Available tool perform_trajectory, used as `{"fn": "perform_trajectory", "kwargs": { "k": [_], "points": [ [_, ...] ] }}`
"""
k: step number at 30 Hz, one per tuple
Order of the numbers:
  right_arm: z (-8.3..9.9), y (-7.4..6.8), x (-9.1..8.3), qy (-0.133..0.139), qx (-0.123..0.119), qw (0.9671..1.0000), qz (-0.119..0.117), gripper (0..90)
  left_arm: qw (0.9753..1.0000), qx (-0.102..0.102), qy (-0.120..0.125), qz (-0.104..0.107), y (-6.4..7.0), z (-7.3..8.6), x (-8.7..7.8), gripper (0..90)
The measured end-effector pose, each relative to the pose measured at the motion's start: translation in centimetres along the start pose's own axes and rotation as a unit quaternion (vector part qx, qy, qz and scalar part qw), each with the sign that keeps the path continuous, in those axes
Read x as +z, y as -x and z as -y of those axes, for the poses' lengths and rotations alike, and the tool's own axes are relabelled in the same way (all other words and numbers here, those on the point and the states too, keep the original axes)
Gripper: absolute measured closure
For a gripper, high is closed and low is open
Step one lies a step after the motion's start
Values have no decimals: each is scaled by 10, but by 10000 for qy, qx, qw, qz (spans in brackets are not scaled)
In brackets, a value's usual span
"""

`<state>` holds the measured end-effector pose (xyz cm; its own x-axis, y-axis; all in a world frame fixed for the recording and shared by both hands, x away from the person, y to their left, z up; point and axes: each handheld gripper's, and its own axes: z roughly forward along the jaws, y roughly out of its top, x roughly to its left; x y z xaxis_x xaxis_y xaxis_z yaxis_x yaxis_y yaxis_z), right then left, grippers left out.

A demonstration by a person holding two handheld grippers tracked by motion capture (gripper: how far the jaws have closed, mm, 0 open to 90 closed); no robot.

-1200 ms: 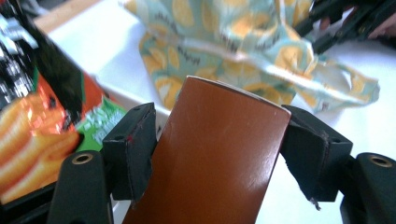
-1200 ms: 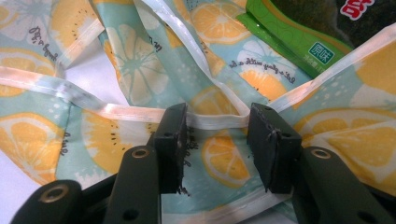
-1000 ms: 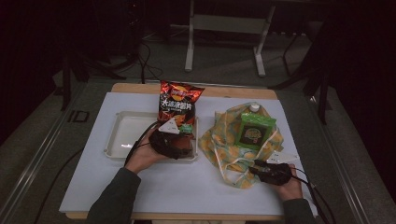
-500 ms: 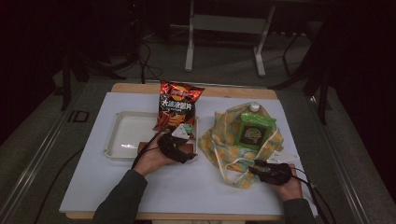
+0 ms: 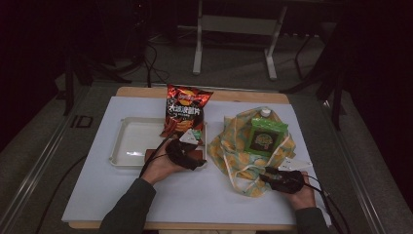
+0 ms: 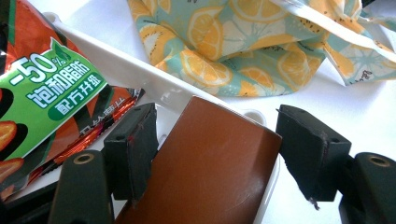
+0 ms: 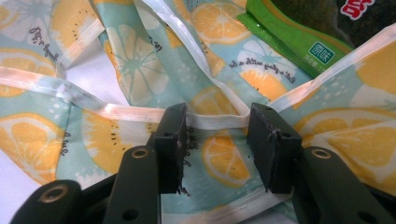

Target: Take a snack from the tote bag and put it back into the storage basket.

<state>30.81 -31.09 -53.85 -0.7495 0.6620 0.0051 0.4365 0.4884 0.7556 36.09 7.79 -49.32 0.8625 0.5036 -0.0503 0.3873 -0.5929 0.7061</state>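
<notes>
Lying at the left of the white table (image 5: 97, 195), a shallow white plastic tray (image 5: 127, 141) is seen with a red and black crisp bag (image 5: 184, 113) propped over its far right part. Compared with a second ago, the left gripper (image 5: 191, 157) has been drawn back toward the tray's near right corner. In the left gripper view its jaws stand spread on either side of a flat brown rectangular box (image 6: 205, 172), not pressing it; the box's long axis runs along the jaws, its far end tilted up over the tray rim. The box's near end is cut off by the frame, and in the high view it is mostly hidden under the hand. Further right, a lemon-print fabric bag (image 5: 241, 161) carries a green carton (image 5: 266, 136). The right gripper (image 5: 272, 178) is unchanged, its jaws released, straddling the bag's white hem (image 7: 212, 121).
</notes>
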Motion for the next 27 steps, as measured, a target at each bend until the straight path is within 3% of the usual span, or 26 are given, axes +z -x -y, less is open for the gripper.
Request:
{"fn": "perform_trajectory", "kwargs": {
  "k": [11, 18, 21, 27],
  "points": [
    [0, 0, 0, 0, -5, 10000, -1, 573, 9995, -88, 259, -139, -2, -2, -10, 258],
    [0, 0, 0, 1, 4, 10000, -11, 572, 9985, -85, 506, -207, -1, -5, -22, 449],
    [0, 0, 0, 1, 3, 10000, -7, 573, 9974, -152, 653, -247, 0, -7, -26, 475],
    [0, 0, 0, 7, -7, 10000, -4, 572, 9967, -86, 792, -158, 7, -16, -29, 475]
  ]
}}
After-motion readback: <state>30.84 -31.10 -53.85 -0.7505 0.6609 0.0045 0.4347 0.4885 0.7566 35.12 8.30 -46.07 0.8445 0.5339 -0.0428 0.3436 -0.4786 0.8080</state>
